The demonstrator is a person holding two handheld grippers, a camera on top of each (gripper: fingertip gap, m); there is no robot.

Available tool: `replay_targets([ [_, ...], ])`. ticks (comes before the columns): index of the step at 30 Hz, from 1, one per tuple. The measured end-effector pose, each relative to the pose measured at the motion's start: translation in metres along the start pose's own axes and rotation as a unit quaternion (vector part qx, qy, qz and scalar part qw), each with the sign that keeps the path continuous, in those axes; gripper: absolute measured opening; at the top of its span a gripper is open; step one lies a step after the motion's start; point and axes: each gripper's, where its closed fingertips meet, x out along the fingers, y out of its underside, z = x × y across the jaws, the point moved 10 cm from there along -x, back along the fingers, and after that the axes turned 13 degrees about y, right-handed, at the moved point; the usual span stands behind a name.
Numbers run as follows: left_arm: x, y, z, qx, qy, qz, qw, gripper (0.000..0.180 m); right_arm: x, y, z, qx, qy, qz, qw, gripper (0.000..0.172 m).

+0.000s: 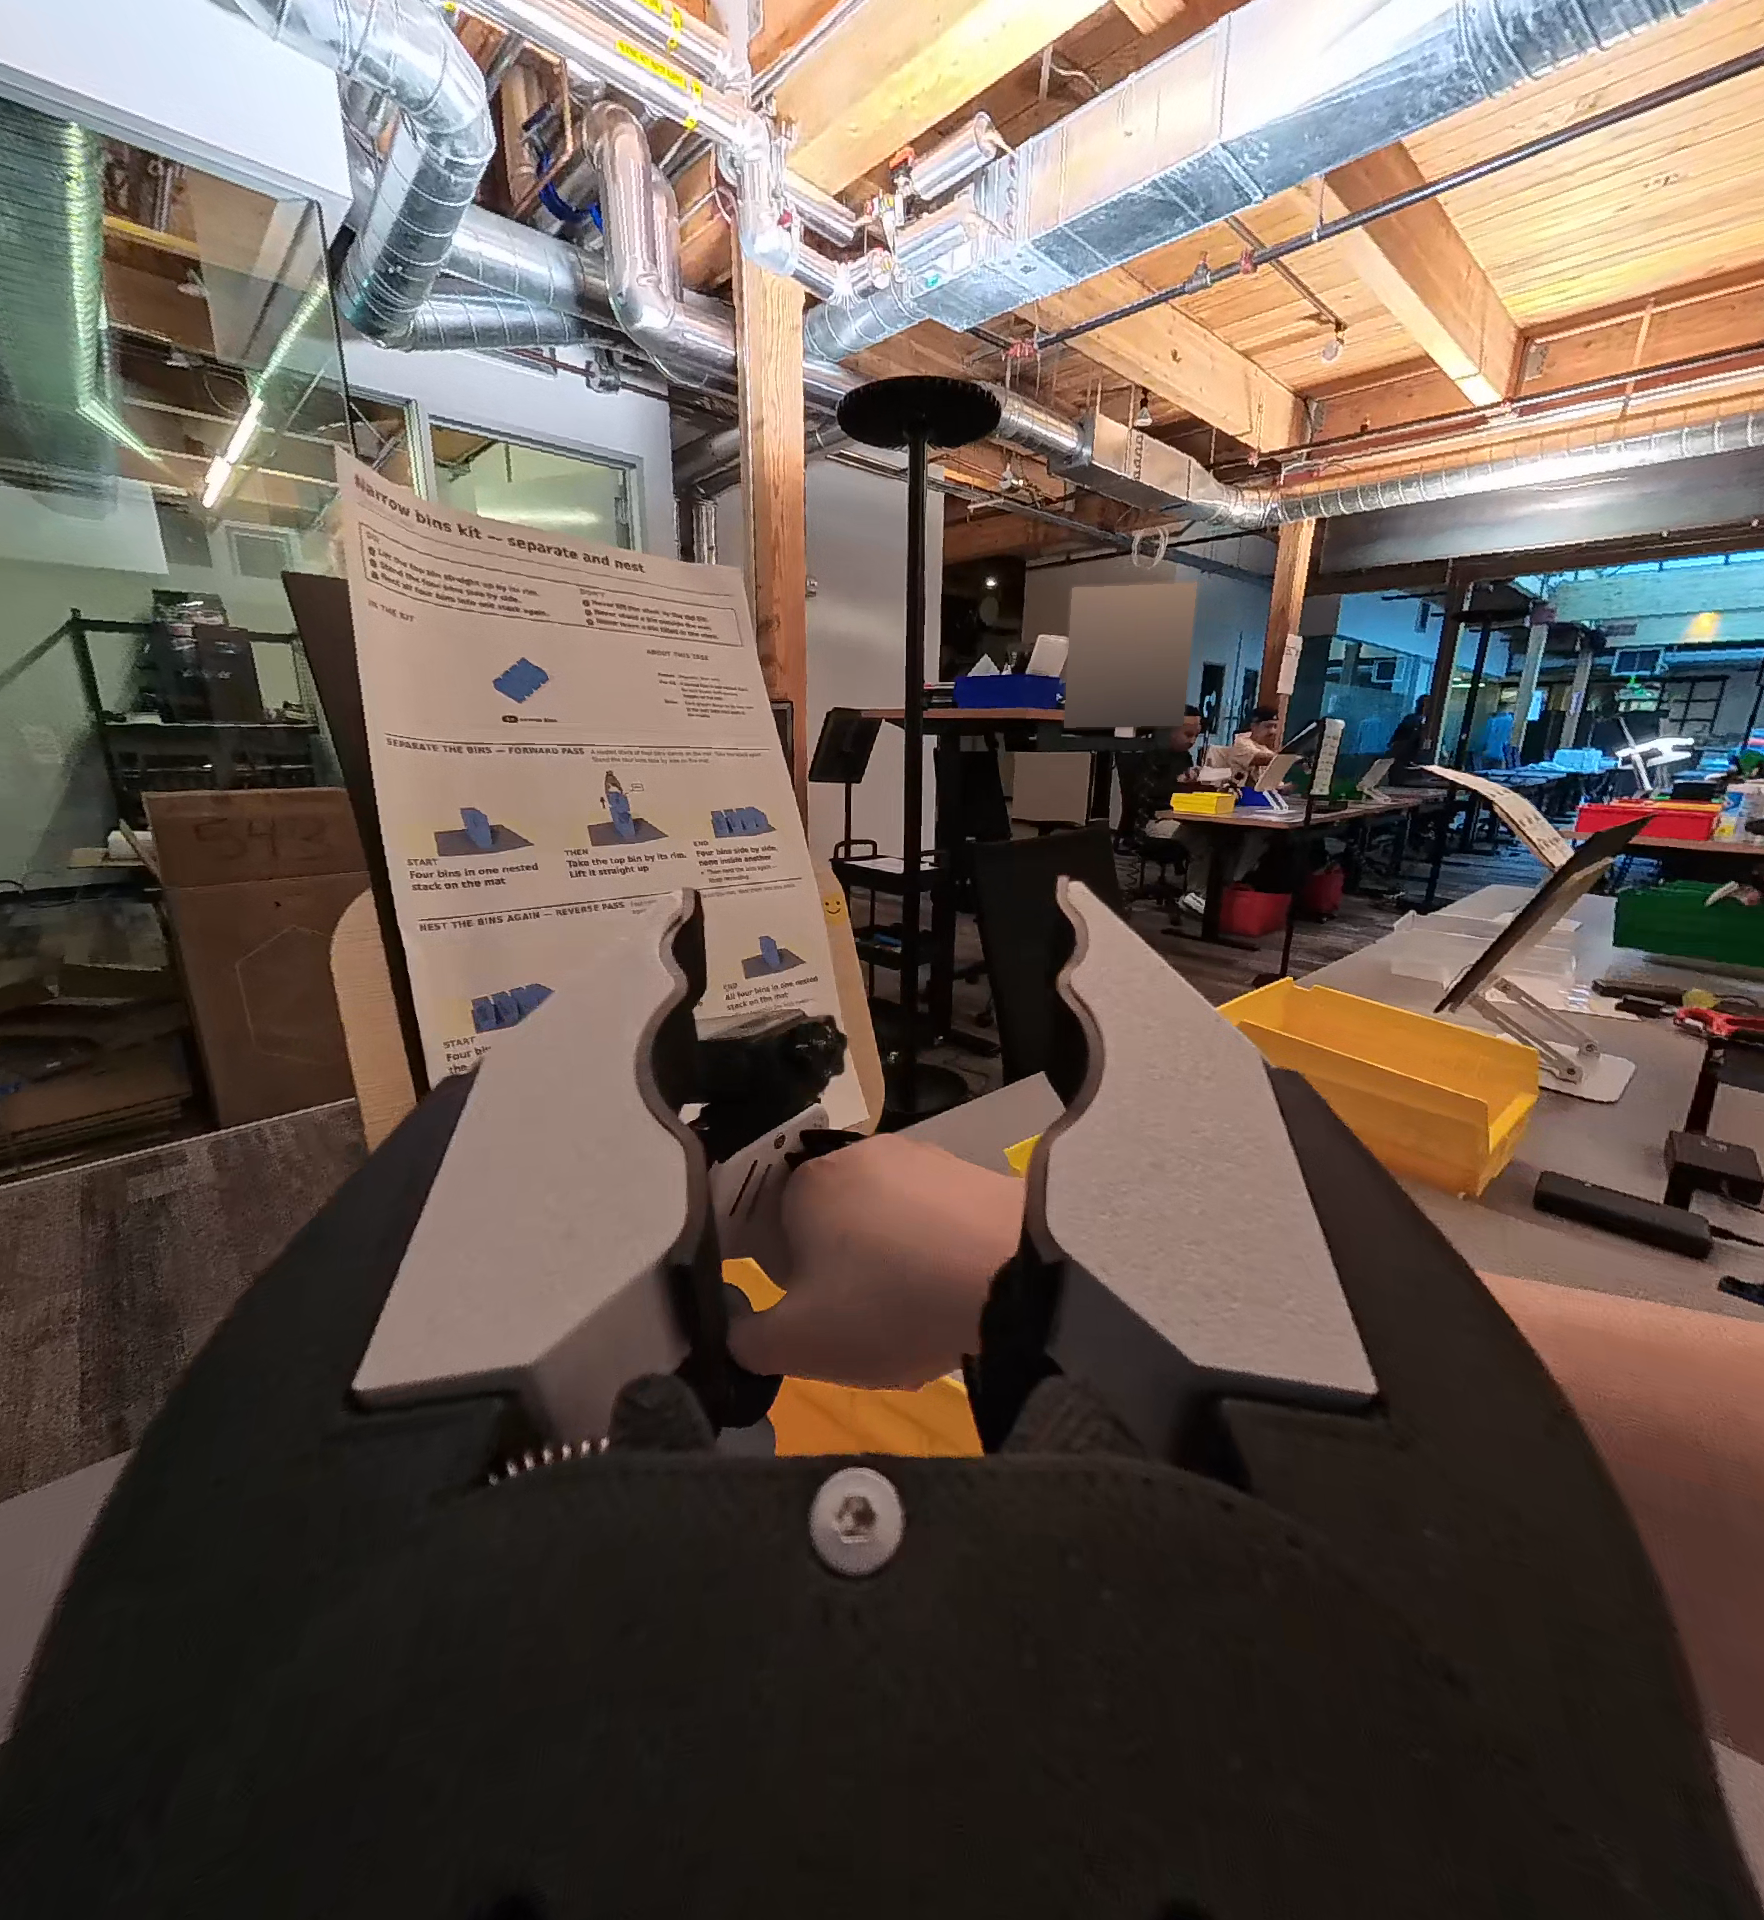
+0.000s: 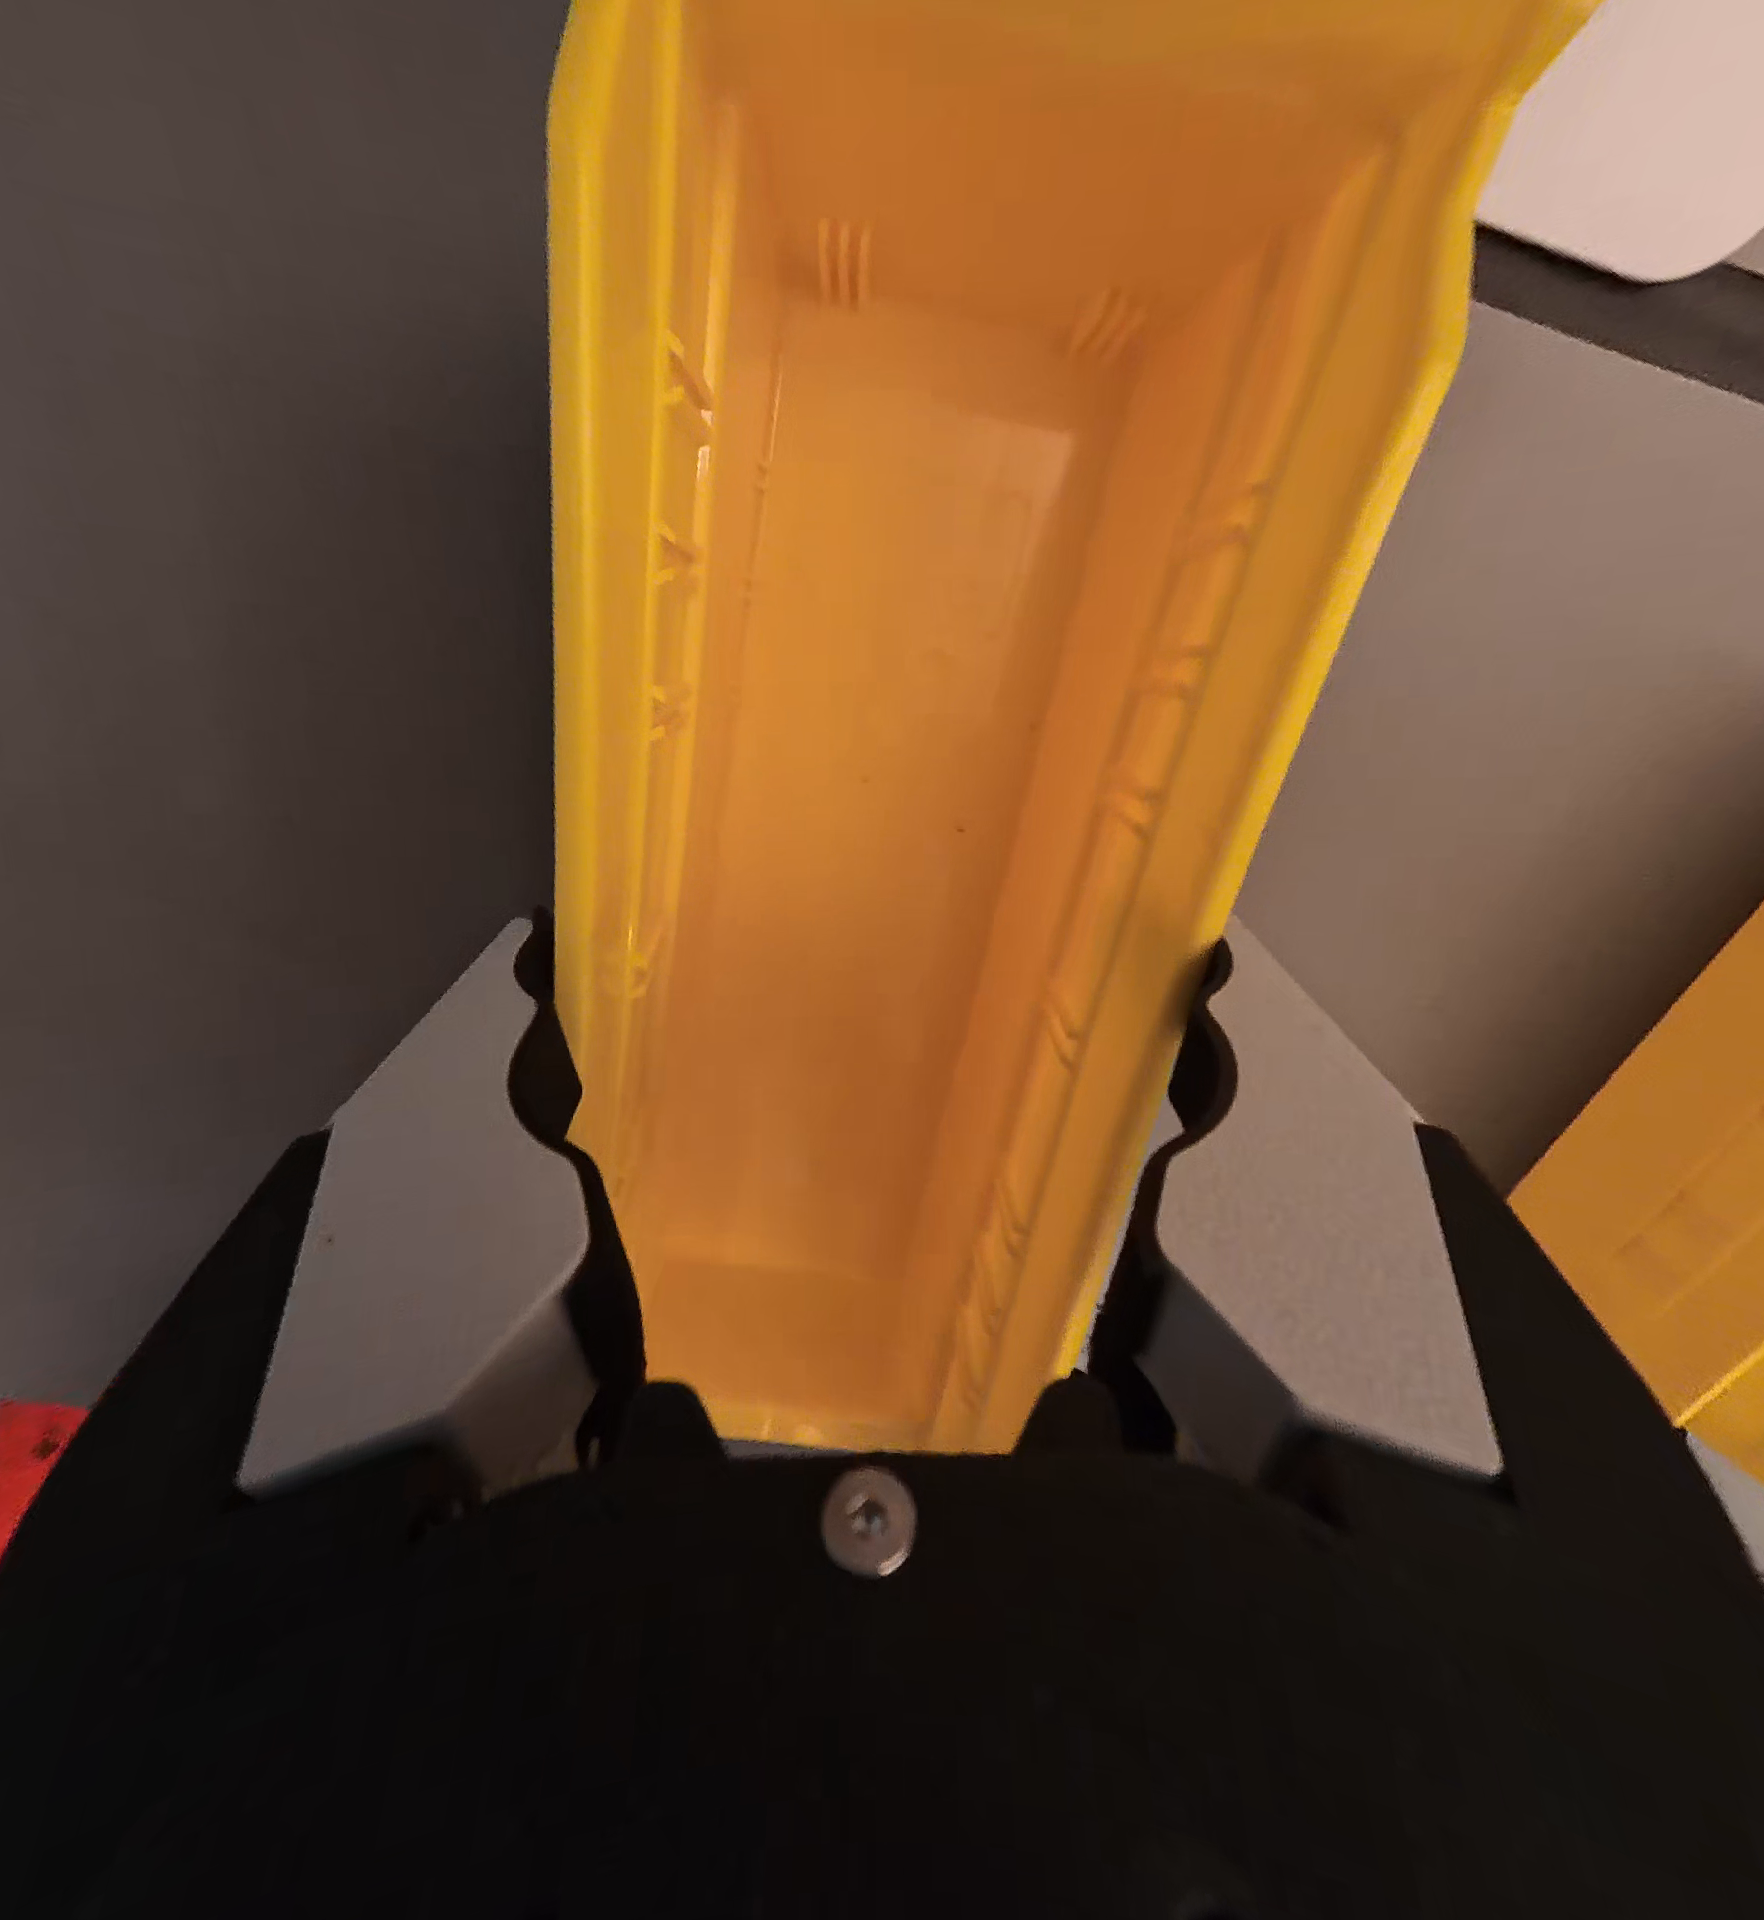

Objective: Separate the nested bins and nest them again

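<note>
In the right wrist view, my right gripper (image 2: 873, 940) looks down into a long, narrow yellow bin (image 2: 919, 675). Its two fingers (image 2: 545, 1049) press on the bin's two outer long walls near its near end, above the grey table (image 2: 234, 520). A second yellow bin (image 2: 1688, 1195) lies to the right. In the left wrist view, my left gripper (image 1: 878, 914) is raised and points out into the room. It is open, with nothing between its fingers (image 1: 1148, 1039). Behind them a hand (image 1: 888, 1247) holds the other gripper over a patch of yellow bin (image 1: 857, 1413). Another yellow bin (image 1: 1377, 1081) sits on the table to the right.
An instruction sheet on a stand (image 1: 566, 779) is at the table's far edge. To the right are a tilted tablet stand (image 1: 1543, 935), a black box with a cable (image 1: 1626, 1226), red tools (image 1: 1740, 1023) and a green bin (image 1: 1699, 925). People sit at desks far behind.
</note>
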Motion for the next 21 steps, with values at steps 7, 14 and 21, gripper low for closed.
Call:
replay_targets([
  [7,-0.0033,-0.001,-0.0048,-0.022,0.017,-0.011,1.0,0.064,-0.0002,0.0012,-0.0032,0.012,-0.009,-0.028,0.999,0.116],
  [14,-0.0017,0.0051,-0.0024,-0.054,0.023,0.016,0.998,0.064,0.0004,0.0063,-0.0069,0.023,-0.02,-0.088,0.996,0.115],
  [21,-0.0011,0.0055,-0.0067,-0.068,0.044,0.02,0.996,0.064,-0.0011,0.0093,-0.0052,0.019,-0.011,-0.114,0.993,0.115],
])
